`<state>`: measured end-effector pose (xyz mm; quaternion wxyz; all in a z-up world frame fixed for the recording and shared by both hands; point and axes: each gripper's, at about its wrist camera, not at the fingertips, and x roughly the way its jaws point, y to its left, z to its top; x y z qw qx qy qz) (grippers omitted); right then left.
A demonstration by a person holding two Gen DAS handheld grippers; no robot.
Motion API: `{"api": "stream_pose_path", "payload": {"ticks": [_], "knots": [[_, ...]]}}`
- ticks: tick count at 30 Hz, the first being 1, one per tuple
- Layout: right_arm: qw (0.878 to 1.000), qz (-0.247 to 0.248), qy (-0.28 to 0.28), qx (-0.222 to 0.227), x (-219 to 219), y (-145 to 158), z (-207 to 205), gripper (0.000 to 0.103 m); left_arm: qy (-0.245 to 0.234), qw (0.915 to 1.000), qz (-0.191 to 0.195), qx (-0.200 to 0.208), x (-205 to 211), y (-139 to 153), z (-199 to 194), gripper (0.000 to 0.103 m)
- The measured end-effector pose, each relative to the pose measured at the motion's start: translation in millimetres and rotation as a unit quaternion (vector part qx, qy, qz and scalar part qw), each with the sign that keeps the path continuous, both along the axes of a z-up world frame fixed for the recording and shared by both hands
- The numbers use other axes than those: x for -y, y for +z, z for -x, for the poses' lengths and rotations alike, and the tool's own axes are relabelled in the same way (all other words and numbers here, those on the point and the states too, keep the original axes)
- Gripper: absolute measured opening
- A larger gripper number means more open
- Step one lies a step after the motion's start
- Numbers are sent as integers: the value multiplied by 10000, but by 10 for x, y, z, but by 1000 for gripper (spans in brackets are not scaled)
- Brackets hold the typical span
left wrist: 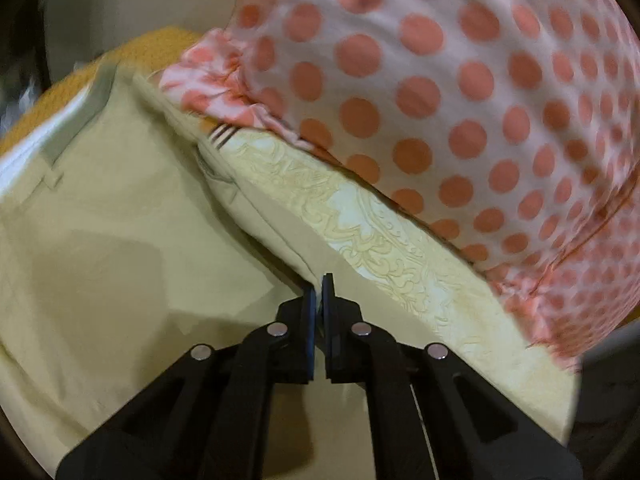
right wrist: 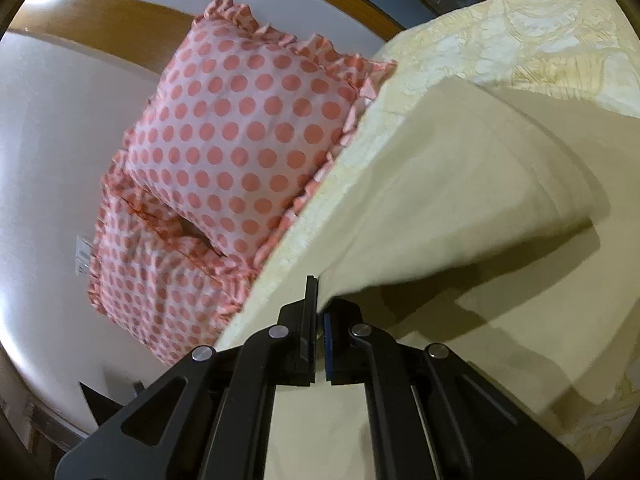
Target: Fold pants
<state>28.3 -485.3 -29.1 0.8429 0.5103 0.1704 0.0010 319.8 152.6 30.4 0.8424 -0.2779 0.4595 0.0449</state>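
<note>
Pants (left wrist: 100, 240), pale yellow, on bed (left wrist: 400, 248): left tongs (left wrist: 319, 292) and right tongs (right wrist: 319, 296) each pinched closed on an edge, lifting a layer, likely for folding over.

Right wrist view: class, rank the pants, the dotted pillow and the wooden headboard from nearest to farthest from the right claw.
1. Pants: gripped in the right claw, spreading right.
2. Dotted pillow: left of centre, beyond the bedspread's edge.
3. Wooden headboard: top left, behind the pillow.
</note>
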Motion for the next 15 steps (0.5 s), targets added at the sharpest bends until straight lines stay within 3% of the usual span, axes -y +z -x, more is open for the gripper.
{"api": "stream_pose_path", "payload": {"ticks": [3, 8, 11, 15], "knots": [[9997, 167, -8, 188, 1, 146, 49, 2, -126, 9992, -159, 354, -27, 208, 365, 3], [9981, 438, -154, 401, 66, 317, 399, 2, -318, 9912, -444, 1204, -26, 658, 1623, 3], [9980, 512, -274, 263, 119, 243, 605, 3, -275, 9898, -570, 1274, 7, 592, 2355, 3], [9984, 411, -373, -61, 160, 11, 758, 3, -58, 9940, -477, 985, 24, 277, 2934, 2]]}}
